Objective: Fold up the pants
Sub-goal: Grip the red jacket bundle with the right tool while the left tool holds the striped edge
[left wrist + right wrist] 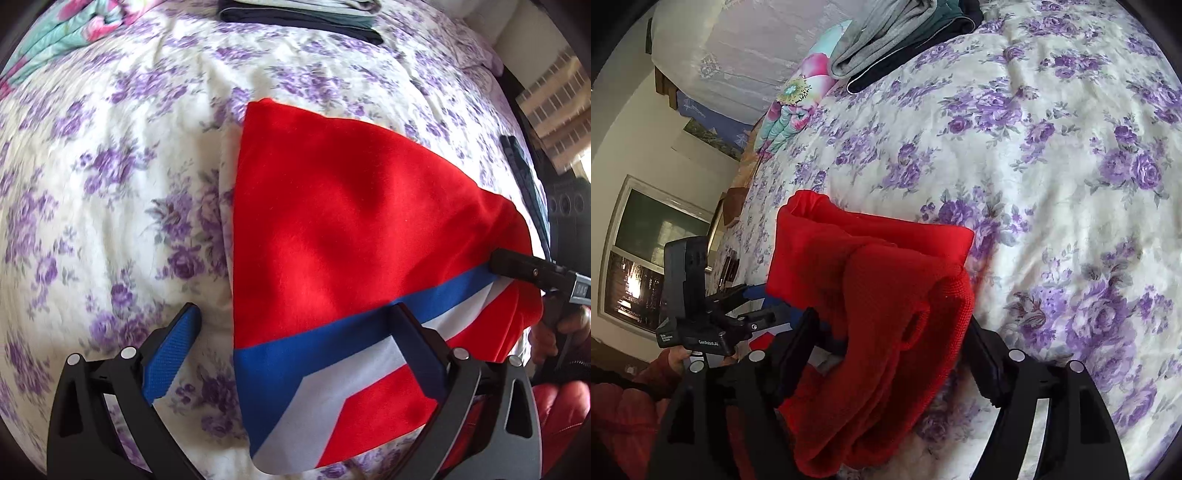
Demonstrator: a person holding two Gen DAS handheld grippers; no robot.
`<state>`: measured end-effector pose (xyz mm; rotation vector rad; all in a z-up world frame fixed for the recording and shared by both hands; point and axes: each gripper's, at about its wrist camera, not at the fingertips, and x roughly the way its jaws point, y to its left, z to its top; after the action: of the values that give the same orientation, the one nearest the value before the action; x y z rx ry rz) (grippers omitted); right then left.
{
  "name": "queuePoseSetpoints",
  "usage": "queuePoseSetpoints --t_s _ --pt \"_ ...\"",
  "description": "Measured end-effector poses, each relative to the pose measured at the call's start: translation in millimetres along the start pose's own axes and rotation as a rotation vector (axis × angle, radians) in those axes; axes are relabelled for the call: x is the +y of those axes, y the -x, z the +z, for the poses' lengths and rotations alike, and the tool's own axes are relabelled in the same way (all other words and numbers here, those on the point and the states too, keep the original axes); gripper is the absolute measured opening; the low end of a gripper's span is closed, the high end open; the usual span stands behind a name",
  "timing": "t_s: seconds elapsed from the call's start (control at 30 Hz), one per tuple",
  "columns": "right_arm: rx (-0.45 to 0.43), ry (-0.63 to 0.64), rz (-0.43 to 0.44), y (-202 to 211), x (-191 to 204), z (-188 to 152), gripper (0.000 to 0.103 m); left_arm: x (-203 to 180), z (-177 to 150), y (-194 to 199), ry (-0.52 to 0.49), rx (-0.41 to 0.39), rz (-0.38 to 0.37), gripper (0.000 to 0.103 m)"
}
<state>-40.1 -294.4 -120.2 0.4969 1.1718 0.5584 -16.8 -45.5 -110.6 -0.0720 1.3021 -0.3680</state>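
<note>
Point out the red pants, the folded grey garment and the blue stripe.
red pants (351,206), left wrist view, plain red panel.
folded grey garment (882,33), right wrist view, top layer.
blue stripe (295,365), left wrist view, mid-band.

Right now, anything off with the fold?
Yes: the red pants on the floral bedspread are bunched into uneven lumpy layers at the end between the right gripper's open jaws, not flat.

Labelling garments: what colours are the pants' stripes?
Blue and white stripes on the red pants, clearest in the left wrist view.
</note>
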Motion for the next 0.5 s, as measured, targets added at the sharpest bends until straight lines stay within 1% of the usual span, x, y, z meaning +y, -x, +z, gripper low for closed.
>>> queuePoseSetpoints --t_s 0.03,0.1,0.13,0.2,0.33,0.4,0.5 --pt "0.001 0.003 -0.002 -1.2 1.1 0.0 0.081 0.4 -0.2 0.0 -0.009 -0.001 -0.003 0.099" --pt "0.005 0.008 -0.003 -3.6 4.4 0.6 0.089 0.5 0.3 -0.4 -0.026 -0.002 -0.013 0.099" --pt "0.010 0.014 -0.008 -5.6 6.9 1.2 0.091 0.5 0.4 -0.6 -0.032 -0.003 -0.017 0.099" --pt "0.020 0.030 -0.005 -8.9 11.0 2.5 0.100 0.9 0.5 -0.9 -0.045 -0.003 -0.027 0.099" --pt "0.023 0.070 -0.050 -11.7 18.1 0.3 0.100 4.1 0.8 -2.3 -0.063 0.001 -0.061 0.099" --pt "0.010 0.084 -0.051 -10.8 18.7 -3.0 0.100 5.7 0.6 -2.5 -0.072 0.002 -0.076 0.099" --pt "-0.013 0.081 -0.040 -9.2 17.1 -5.6 0.100 13.7 -0.8 -3.4 -0.072 0.006 -0.125 0.099"
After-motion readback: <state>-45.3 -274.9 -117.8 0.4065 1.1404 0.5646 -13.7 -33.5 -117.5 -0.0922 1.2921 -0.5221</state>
